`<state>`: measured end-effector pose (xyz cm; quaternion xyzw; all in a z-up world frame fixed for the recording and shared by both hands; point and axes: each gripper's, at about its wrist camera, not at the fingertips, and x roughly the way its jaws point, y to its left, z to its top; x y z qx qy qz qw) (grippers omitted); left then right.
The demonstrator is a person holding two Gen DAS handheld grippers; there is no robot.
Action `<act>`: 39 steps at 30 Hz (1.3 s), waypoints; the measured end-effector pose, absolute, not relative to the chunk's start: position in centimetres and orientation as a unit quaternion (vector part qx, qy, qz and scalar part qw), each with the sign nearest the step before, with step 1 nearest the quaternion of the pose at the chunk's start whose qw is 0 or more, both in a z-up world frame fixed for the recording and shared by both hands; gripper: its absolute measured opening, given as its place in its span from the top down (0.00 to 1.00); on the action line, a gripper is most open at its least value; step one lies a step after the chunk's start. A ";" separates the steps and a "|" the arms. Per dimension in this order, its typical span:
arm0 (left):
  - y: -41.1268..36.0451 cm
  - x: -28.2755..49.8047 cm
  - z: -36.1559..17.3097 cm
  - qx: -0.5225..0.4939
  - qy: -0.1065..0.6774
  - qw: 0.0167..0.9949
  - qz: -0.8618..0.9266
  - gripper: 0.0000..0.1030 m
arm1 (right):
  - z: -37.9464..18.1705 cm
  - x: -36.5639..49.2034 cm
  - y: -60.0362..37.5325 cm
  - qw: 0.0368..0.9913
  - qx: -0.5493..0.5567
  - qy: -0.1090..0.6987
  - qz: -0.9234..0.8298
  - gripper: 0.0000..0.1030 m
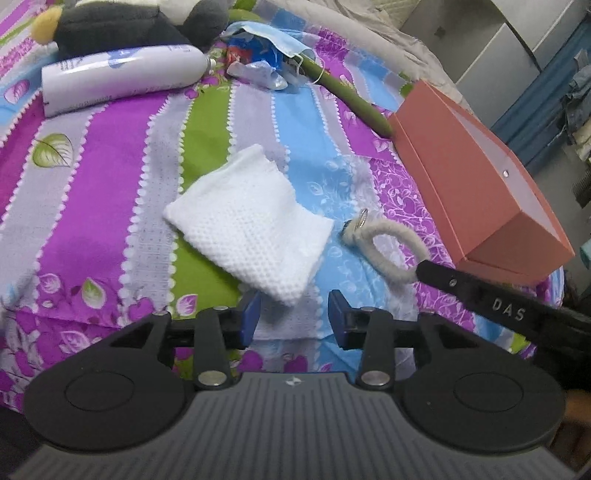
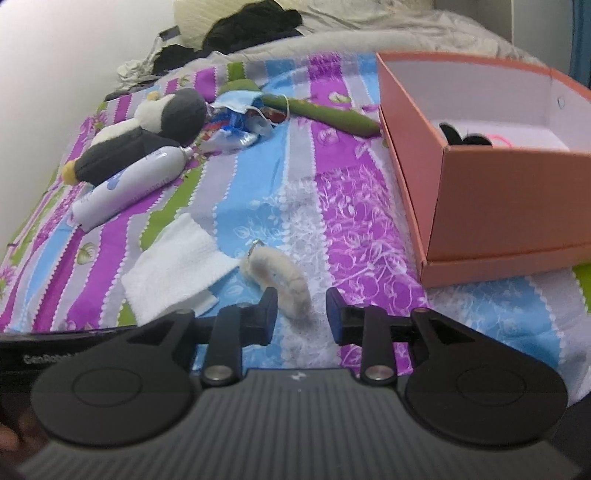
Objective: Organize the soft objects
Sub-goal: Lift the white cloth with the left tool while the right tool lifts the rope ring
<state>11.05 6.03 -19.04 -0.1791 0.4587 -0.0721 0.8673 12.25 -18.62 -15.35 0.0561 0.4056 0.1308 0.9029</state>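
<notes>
A folded white waffle cloth (image 1: 251, 225) lies on the striped bedsheet, just ahead of my open, empty left gripper (image 1: 294, 317); its near corner reaches between the fingers. It also shows in the right wrist view (image 2: 177, 269). A fuzzy cream loop with a metal ring (image 1: 388, 247) lies right of the cloth. My right gripper (image 2: 302, 315) is open around the loop's near end (image 2: 284, 280), jaws apart on either side. An orange box (image 2: 498, 199) stands open at the right, with dark and pink items inside.
A plush penguin (image 2: 147, 136), a white bottle (image 1: 122, 77), a blue face mask (image 1: 280, 40), crumpled wrappers (image 2: 236, 129) and a green plush stem (image 2: 325, 114) lie at the far side of the bed. A beige blanket (image 2: 369, 33) and dark clothes lie beyond.
</notes>
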 end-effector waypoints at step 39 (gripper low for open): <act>4.3 14.2 -21.2 -0.044 0.452 0.888 -0.071 0.42 | -18.5 14.6 -15.9 0.899 -0.059 0.395 0.180 0.81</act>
